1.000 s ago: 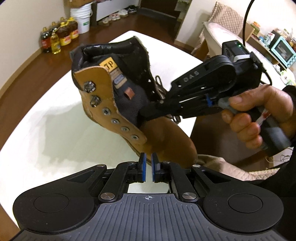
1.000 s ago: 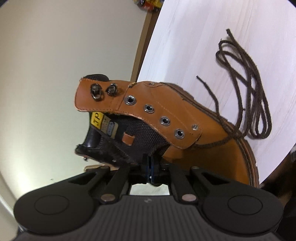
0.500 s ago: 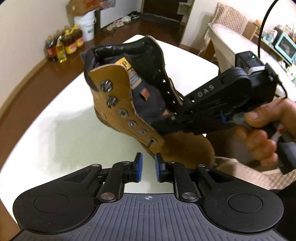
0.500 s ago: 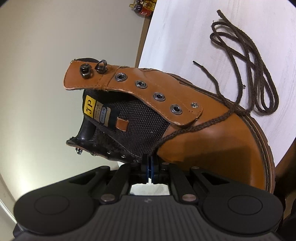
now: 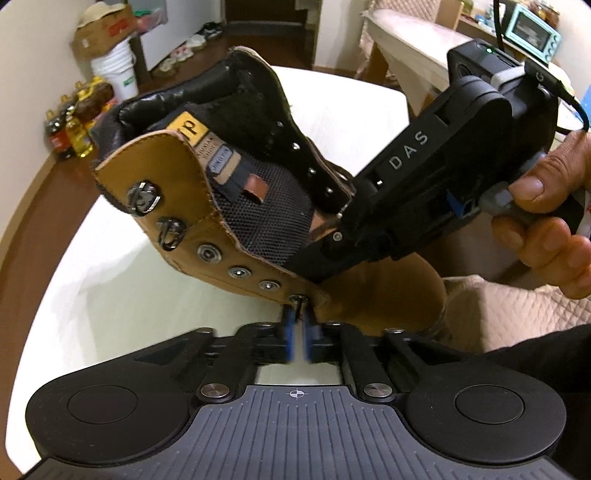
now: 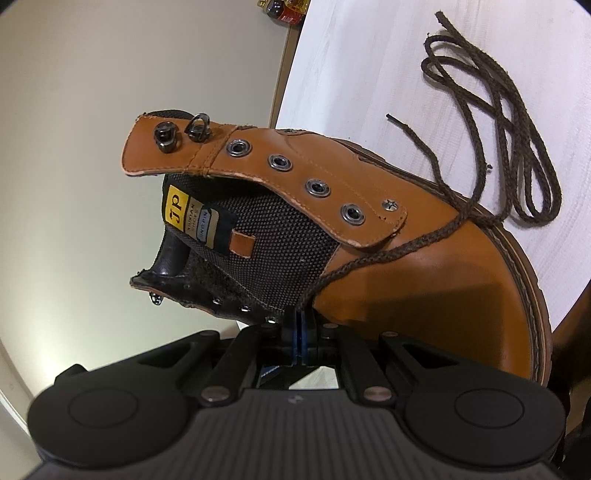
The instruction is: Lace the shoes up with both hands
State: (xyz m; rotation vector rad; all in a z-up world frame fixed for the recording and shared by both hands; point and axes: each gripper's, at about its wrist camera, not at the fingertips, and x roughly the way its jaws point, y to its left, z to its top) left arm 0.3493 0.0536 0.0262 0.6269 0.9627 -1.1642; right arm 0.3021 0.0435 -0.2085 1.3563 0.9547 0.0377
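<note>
A tan leather boot with a black mesh tongue is held tilted over the white table. My left gripper is closing, and the lower edge of the nearer flap, by its lowest eyelet, sits between the blue pad tips. My right gripper reaches in from the right in a hand. In its own view the right gripper is shut at the lower end of the other eyelet flap, where a strand of the brown lace runs in. The rest of the lace lies looped on the table.
Oil bottles and a white bucket under a cardboard box stand on the wooden floor at the far left. A quilted cushion lies beside the table on the right. A teal oven sits on a far shelf.
The left gripper's pads opened wider, then narrowed again, and came up to the flap's lowest eyelet. The boot has rolled and looms larger. The right gripper has kept its grip.
</note>
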